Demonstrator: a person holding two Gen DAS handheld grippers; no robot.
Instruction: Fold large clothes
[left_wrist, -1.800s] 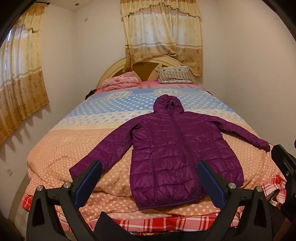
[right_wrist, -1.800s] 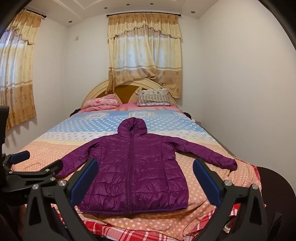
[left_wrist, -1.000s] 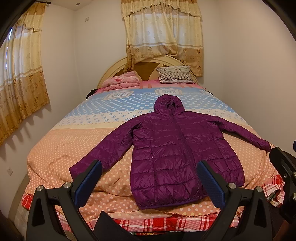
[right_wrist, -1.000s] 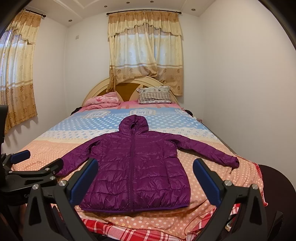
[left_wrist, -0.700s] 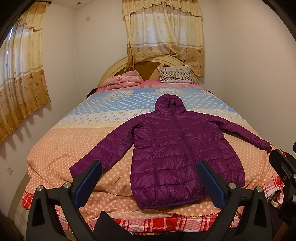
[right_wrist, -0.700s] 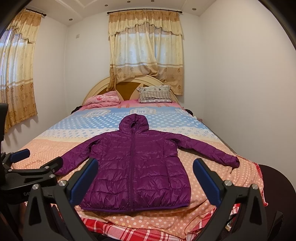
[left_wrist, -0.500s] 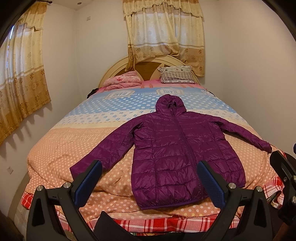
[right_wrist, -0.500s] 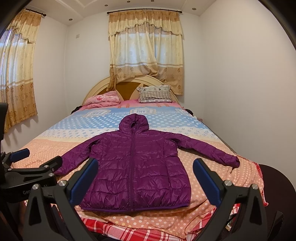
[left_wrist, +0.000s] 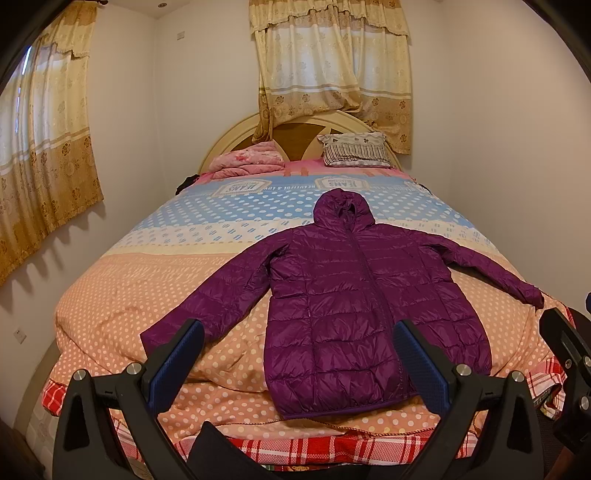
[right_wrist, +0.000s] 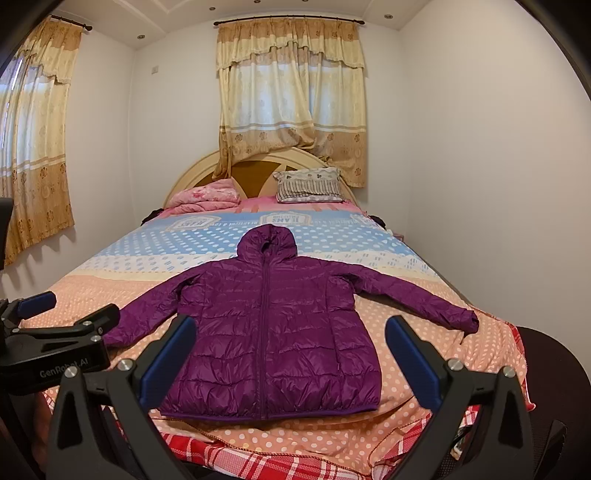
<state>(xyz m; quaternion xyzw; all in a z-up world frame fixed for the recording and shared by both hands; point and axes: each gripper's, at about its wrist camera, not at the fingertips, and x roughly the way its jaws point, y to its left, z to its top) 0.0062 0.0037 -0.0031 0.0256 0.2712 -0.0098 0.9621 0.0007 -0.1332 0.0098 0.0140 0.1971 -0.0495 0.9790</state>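
A purple quilted hooded jacket (left_wrist: 354, 295) (right_wrist: 269, 321) lies flat on the bed, front up and zipped, hood toward the headboard, both sleeves spread outward. My left gripper (left_wrist: 299, 365) hangs open at the foot of the bed, short of the hem, holding nothing. My right gripper (right_wrist: 290, 360) is open too, also back from the hem, with nothing between its blue pads. In the right wrist view the left gripper (right_wrist: 55, 310) shows at the left edge, near the cuff of the jacket's left-hand sleeve. A black part of the right gripper's body (left_wrist: 569, 350) shows at the left wrist view's right edge.
The bed (left_wrist: 147, 288) has a dotted peach and blue cover over a red plaid sheet (right_wrist: 258, 461). A folded pink blanket (left_wrist: 245, 160) and a striped pillow (left_wrist: 354, 149) lie by the curved headboard. Walls close in on both sides; curtained windows stand behind and left.
Both views have drifted slightly, and the left gripper has edged a little further into the right wrist view. The jacket lies unmoved and both grippers stay open.
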